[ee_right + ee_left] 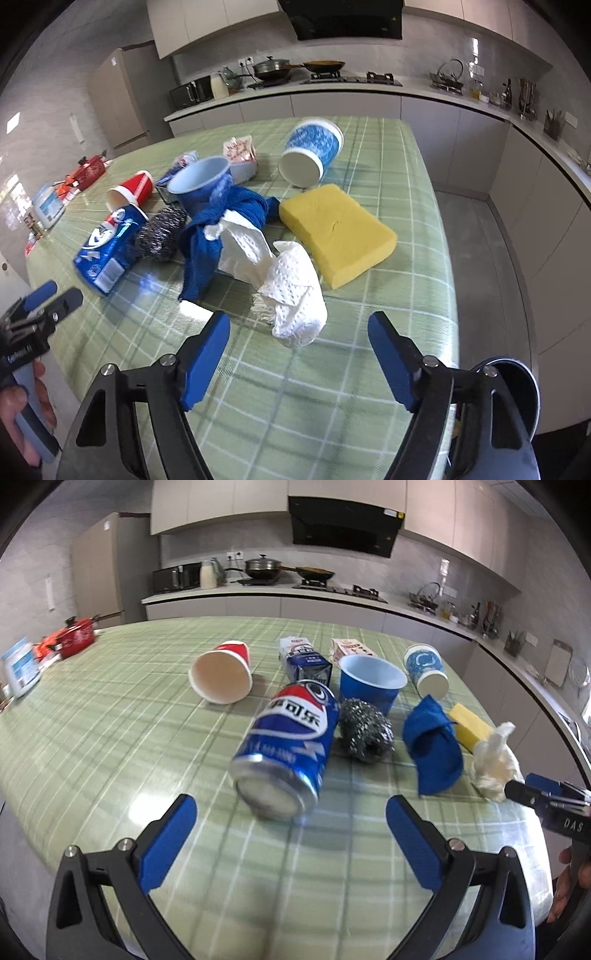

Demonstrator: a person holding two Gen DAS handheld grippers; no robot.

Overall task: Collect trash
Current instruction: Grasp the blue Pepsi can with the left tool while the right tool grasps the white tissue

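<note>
Before open right gripper [297,360]: crumpled tissue [291,291]

- can [288,746]: glossy printed metal
- scourer [364,731]: shiny steel wool
- cloth [221,229]: rough blue fabric
- tissue [291,291]: embossed white paper
- sponge [336,229]: matt yellow foam
- desk [110,731]: glossy checked cover

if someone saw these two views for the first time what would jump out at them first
Probably the blue cola can, lying on its side on the green checked table just ahead of the open left gripper. In the right wrist view, the crumpled white paper towel sits just ahead of the open right gripper, with the bright yellow sponge beside it. Behind them lies a clutter of cups, a blue cloth and a steel scourer.
</note>
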